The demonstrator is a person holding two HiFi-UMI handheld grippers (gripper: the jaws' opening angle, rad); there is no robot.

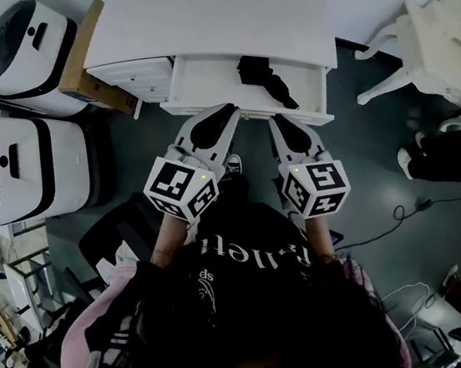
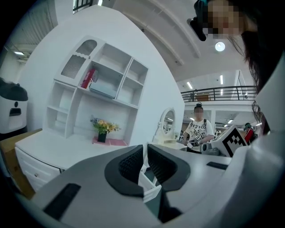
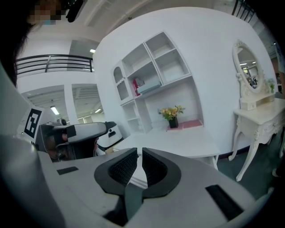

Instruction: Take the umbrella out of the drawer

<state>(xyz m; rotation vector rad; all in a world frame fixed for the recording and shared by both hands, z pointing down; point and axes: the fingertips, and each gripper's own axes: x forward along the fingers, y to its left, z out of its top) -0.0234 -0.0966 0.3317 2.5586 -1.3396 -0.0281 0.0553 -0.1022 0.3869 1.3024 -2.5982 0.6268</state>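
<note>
Held jaws pressed together on left gripper (image 1: 230, 109) and right gripper (image 1: 277, 119) alike, tips at open drawer's (image 1: 207, 76) front edge, black umbrella (image 1: 262, 75) just beyond right tips.

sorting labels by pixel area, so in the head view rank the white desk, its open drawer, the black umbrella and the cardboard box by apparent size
1. white desk
2. open drawer
3. black umbrella and cardboard box: about alike, the box partly hidden by the desk
</note>
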